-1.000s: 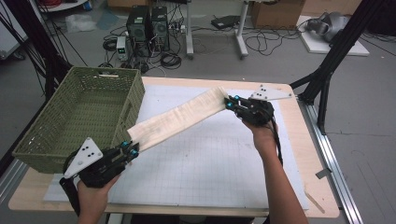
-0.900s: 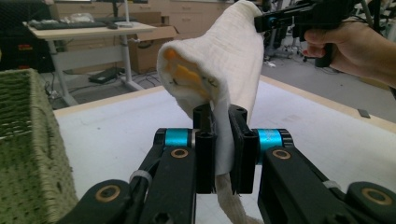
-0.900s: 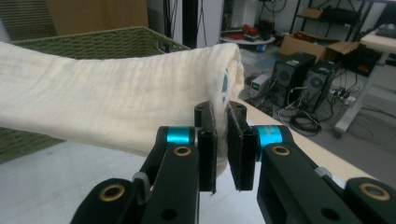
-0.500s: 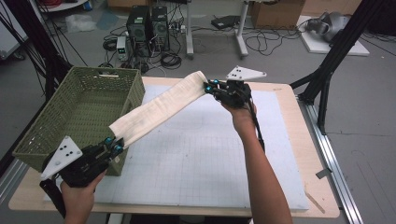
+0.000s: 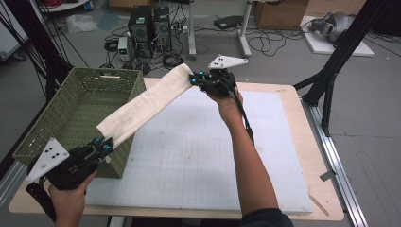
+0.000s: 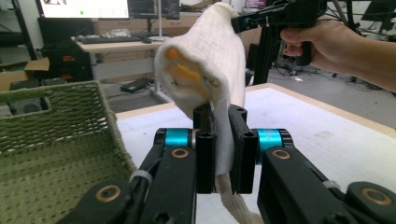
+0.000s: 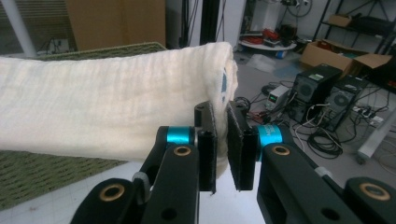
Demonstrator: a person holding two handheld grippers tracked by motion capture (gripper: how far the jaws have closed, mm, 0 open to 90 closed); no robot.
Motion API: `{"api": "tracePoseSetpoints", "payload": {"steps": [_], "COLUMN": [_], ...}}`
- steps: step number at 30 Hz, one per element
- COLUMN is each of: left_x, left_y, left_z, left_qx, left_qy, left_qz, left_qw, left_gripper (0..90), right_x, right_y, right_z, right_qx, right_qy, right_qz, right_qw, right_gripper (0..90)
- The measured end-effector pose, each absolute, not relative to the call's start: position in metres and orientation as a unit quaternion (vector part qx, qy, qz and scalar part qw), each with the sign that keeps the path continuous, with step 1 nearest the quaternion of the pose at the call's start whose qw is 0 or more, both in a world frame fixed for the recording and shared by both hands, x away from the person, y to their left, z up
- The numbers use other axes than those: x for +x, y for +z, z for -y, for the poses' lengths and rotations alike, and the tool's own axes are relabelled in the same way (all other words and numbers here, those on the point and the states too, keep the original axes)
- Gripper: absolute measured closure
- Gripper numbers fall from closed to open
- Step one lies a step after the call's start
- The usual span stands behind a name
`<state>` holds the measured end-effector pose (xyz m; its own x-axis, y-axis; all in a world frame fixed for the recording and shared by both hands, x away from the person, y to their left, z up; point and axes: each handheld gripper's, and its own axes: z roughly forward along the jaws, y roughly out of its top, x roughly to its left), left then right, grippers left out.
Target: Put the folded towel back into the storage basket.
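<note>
A folded cream towel (image 5: 144,104) stretches through the air between the two grippers, slanting from the near left up to the far middle. My left gripper (image 5: 101,144) is shut on its near end (image 6: 219,140), just at the basket's near right corner. My right gripper (image 5: 196,79) is shut on the far end (image 7: 222,107), held high over the table's back edge. In the left gripper view the towel (image 6: 205,60) rises toward the right gripper (image 6: 243,22). The towel (image 7: 112,112) runs left in the right gripper view, above the basket.
A green woven basket (image 5: 42,132) stands on the table's left side, its inside empty. A white gridded mat (image 5: 198,161) covers most of the wooden table (image 5: 326,198). Computers and cables (image 5: 151,28) lie on the floor beyond.
Both grippers have carried the towel leftward toward the basket. The right gripper rose and moved left from the table's right back; the left gripper drew back and left beside the basket's near corner.
</note>
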<state>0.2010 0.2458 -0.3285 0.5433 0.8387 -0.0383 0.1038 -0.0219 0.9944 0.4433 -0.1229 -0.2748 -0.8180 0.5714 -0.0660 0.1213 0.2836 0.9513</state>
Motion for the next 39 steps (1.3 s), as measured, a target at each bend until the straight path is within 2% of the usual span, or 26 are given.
{"api": "tracePoseSetpoints", "payload": {"steps": [21, 39], "left_x": [0.191, 0.182], "left_y": [-0.323, -0.326], "left_z": [-0.287, -0.316], "left_qx": [0.611, 0.585], "left_qy": [0.349, 0.369], "left_qz": [-0.405, -0.442], "left_qw": [0.583, 0.572], "left_gripper": [82.6, 82.5], "right_x": [0.486, 0.503], "right_y": [-0.260, -0.259], "right_z": [0.027, -0.037], "right_qx": [0.181, 0.157], "right_qy": [0.548, 0.547], "right_qz": [-0.797, -0.806], "right_qw": [0.178, 0.163], "right_gripper": [83.1, 83.0]}}
